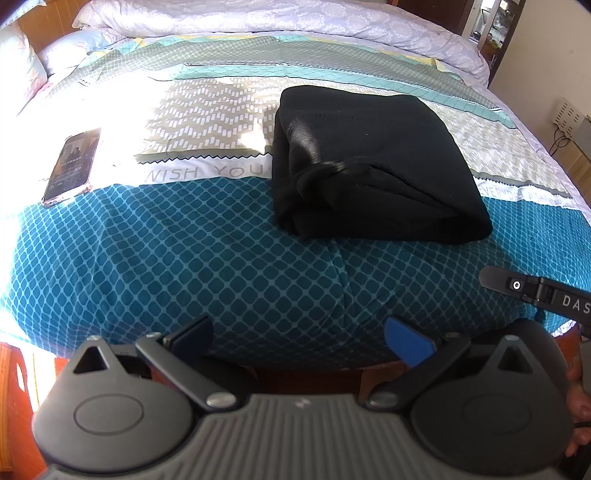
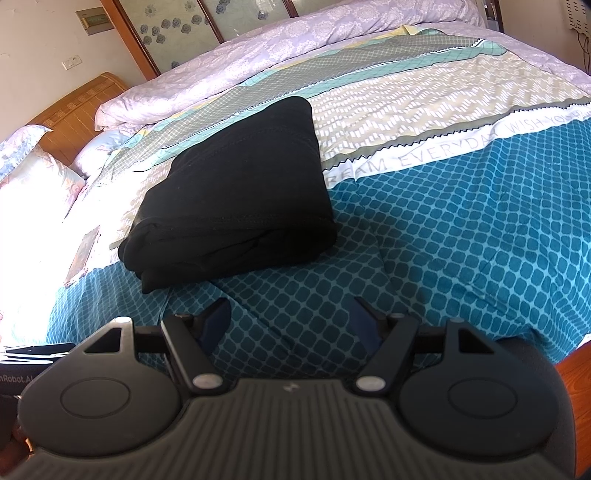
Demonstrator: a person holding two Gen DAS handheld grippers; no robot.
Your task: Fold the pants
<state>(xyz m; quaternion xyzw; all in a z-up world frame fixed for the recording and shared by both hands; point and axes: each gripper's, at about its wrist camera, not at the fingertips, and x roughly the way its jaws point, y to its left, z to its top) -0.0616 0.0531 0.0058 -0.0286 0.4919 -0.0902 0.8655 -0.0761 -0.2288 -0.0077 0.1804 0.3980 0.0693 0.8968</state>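
The black pants [image 1: 369,162] lie folded into a compact rectangular bundle on the patterned bedspread [image 1: 184,251]. They also show in the right wrist view [image 2: 236,195], left of centre. My left gripper [image 1: 299,339] is open and empty, held back over the near edge of the bed, well short of the pants. My right gripper [image 2: 291,321] is open and empty too, hovering above the blue part of the bedspread [image 2: 461,221] just in front of the bundle. One finger of the right gripper [image 1: 517,286] pokes into the left wrist view at the right edge.
A phone [image 1: 72,164] lies on the bedspread at the left, in bright sunlight. A bunched lilac duvet [image 1: 277,18] fills the far side of the bed. Pillows [image 2: 33,173] and a wooden headboard [image 2: 81,107] stand at the left.
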